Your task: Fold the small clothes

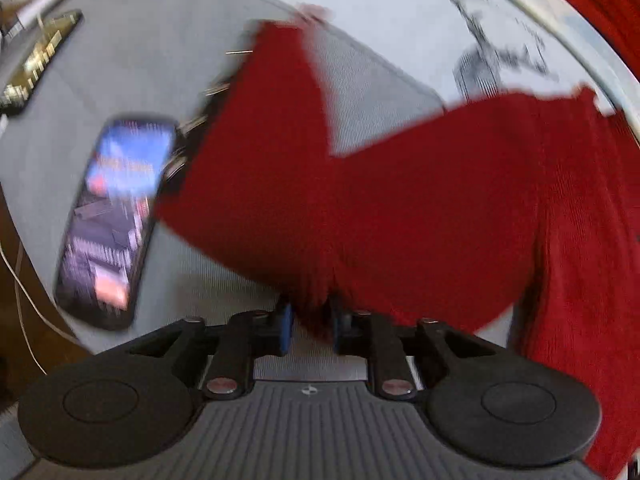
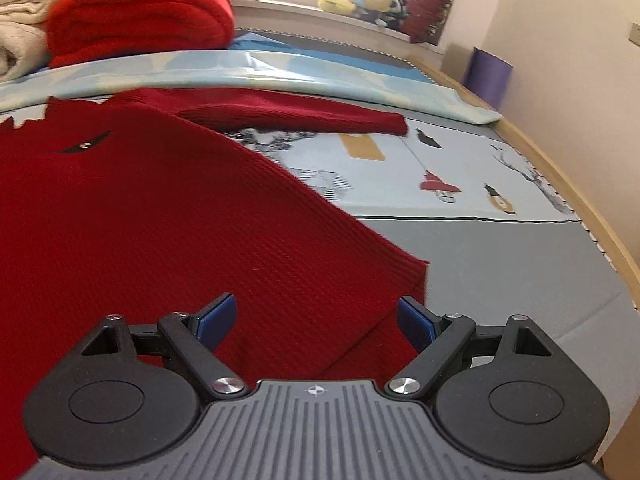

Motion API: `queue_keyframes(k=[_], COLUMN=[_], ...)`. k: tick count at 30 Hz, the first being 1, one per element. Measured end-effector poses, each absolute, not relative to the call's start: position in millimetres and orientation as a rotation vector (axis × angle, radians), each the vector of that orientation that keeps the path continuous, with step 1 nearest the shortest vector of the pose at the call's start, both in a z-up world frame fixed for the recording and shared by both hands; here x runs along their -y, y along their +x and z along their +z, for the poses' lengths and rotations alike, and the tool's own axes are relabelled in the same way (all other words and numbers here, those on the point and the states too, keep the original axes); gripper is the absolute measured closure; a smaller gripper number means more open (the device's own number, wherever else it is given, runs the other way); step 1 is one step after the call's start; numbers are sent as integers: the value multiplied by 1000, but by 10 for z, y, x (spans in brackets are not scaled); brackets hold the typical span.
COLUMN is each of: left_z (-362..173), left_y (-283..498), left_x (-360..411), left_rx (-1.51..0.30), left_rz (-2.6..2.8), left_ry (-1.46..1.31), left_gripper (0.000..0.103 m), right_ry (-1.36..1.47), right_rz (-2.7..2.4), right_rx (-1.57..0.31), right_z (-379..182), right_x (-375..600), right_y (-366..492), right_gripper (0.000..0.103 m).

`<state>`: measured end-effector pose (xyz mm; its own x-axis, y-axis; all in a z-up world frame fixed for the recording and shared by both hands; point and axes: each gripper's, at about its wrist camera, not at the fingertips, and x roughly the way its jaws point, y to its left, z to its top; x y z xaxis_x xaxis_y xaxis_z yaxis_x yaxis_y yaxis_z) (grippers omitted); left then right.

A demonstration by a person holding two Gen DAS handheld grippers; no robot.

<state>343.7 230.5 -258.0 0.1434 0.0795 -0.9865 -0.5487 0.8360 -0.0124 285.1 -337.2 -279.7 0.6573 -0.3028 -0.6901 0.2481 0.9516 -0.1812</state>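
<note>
A small dark red knit sweater (image 2: 140, 216) lies spread on a grey and pale blue play mat (image 2: 480, 248), one sleeve (image 2: 300, 114) stretched out at the far side. My left gripper (image 1: 311, 330) is shut on a bunched edge of the sweater (image 1: 400, 208) and holds it lifted above the mat; a sleeve (image 1: 272, 92) hangs out from it. My right gripper (image 2: 314, 322) is open, its blue pads either side of the sweater's near hem corner, not closed on it.
A smartphone (image 1: 114, 216) with a lit screen lies on the mat left of the sweater. A folded bright red blanket (image 2: 140, 16) and cream blankets (image 2: 20, 20) are stacked at the back left. A wall (image 2: 580, 80) and the mat's wooden border (image 2: 612, 248) run along the right.
</note>
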Motion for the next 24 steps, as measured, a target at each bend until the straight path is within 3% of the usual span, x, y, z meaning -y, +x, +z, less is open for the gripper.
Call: queue_keyframes(k=[2,4,6,12,14,15,16,17,19,24], left_z=[-2502,-2342,-2175,-2167,-2285,-2354,-2392,-2441,-2429,-1857], left_y=[3383,3392,3429,3916,4042,4103,4119,4142,4058,3310], left_x=[-2248,-2254,-2343,-2907,-3027,-3062,-3094,-3121,-3165,-3029], left_rx=[-1343,-1288,-1211,-1212,-1253,-1269,-1280,-1287,-1251,-929], left_rz=[445,422,462,553,578,586,594,615,722,647], left_ry=[-362,-325,-318,-417,-418,-408,-403,-398,-397,-516], left_gripper=[64,29,14,13,17,27,56,77,80,81], right_ry=[-60,-39,-26,-24,-32,-35,-41,-48,-66,-71], right_rz=[-305,-296,-293,-303,-309,-309,-308,-309,-313,-322], right_rx=[-797,-799,-800,-836,-855,-864,-875,-882,-892,-888], right_z=[-2774,-2751,-2741,-2835,-2880,-2903,-2927,-2949,-2980,-2992], right_x=[3314,3280,3251,3202,3195,3197,3197,3197,3197,3217], right_y=[2810,2780,2760,2809,2835,2848,2865,2878,2904,2941], right_gripper=[15,15,15,15,15,15,15,15,15,15])
